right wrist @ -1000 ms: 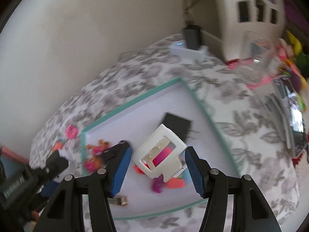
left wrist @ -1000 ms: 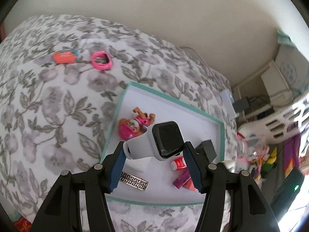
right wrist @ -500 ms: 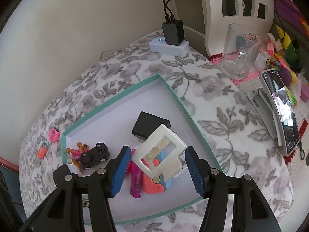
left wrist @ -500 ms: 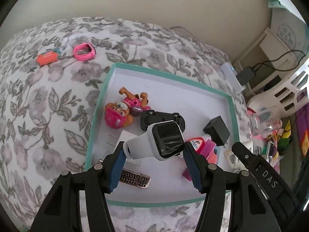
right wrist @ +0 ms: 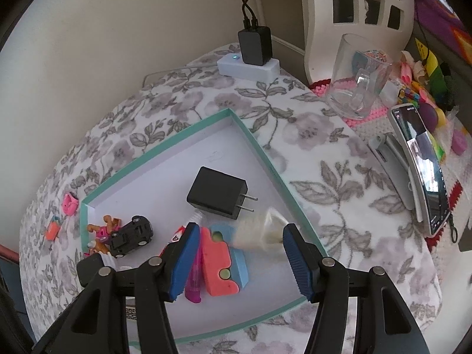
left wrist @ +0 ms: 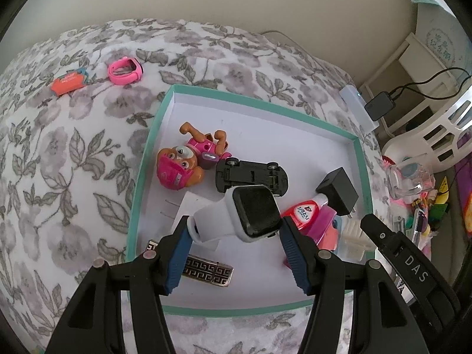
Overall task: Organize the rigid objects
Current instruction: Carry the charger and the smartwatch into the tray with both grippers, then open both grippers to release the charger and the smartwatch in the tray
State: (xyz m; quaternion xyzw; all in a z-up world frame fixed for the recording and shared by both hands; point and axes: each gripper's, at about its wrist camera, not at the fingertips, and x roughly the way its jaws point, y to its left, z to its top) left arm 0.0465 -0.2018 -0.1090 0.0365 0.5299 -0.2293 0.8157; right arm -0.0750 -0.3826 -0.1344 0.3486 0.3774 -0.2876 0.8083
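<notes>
Over the teal-rimmed tray [left wrist: 138, 177], the left tongs [left wrist: 233, 233] are clenching a white smartwatch [left wrist: 244, 215]. Only the right wrist view is showing the right tongs [right wrist: 239, 244] standing released around a blurred white piece [right wrist: 259, 230].

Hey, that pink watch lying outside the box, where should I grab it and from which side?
Grip the pink watch from above, pads on the two outer sides of its looped band. It lies on its side on the floral cloth, the ring open to the camera, clear of the orange toy, so a top-down approach looks unobstructed.
</notes>
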